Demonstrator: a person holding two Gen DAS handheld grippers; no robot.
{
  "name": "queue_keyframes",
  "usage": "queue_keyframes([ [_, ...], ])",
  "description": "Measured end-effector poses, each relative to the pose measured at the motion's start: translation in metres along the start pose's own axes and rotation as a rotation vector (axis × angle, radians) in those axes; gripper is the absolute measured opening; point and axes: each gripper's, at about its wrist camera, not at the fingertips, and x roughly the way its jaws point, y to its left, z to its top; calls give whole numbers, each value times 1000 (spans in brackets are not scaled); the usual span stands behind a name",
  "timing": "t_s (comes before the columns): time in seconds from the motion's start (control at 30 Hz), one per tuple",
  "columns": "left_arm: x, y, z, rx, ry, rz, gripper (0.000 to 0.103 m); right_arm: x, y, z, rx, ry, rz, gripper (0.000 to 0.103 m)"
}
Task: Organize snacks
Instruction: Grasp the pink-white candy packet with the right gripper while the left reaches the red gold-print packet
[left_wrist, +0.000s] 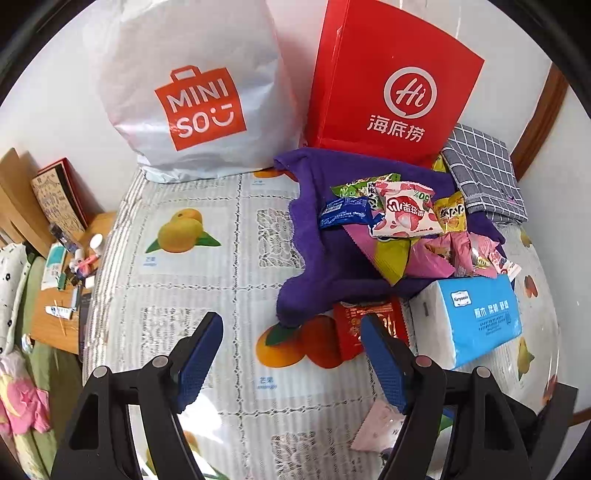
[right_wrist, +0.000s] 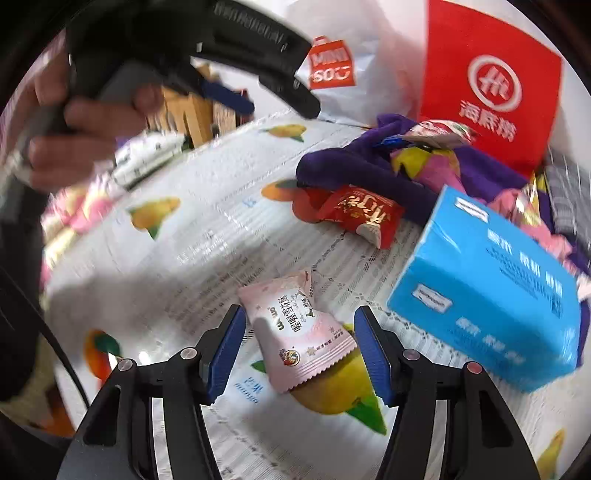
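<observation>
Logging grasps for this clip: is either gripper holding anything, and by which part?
Nothing held. Right gripper is open around the pink snack packet; left gripper is open.

Our left claw (left_wrist: 291, 347) hangs with its blue-padded jaws spread wide over the fruit-printed cloth on the counter (left_wrist: 207, 280), nothing between them. Just beyond the right-hand jaw lies a red snack packet (left_wrist: 354, 321), partly hidden by that jaw, with a blue tissue pack (left_wrist: 476, 314) touching its right. Ahead and to the right, a purple towel (left_wrist: 325, 258) carries a heap of snack packets (left_wrist: 402, 221). Farther ahead stand a white MINISO bag (left_wrist: 192, 92) and a red Haidilao bag (left_wrist: 395, 81). Near the right-hand jaw's base lies a pale pink packet (left_wrist: 376, 428), partly hidden.
</observation>
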Motion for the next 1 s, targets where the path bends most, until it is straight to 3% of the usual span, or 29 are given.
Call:
queue_keyframes([
  [0.17,-5,-7,-5,47,-11,-4,75,14,3,0,-33,22,5,60],
  [0.23,-4,-12,-8,62,-12,-5,75,16,1,1,-18,25,32,47],
  [0.27,-2,-14,-10,66,-11,-5,75,14,-1,0,-7,20,27,36],
  [0.5,30,-33,-24,92,51,-25,75,-7,-19,-27,115,-21,-98,34],
  [0.73,69,-36,-43,34,93,-140,75,-40,-63,-69,282,-28,-206,35],
  [1.0,77,-47,-42,14,17,-160,75,-67,-126,-106,474,-76,-279,35],
])
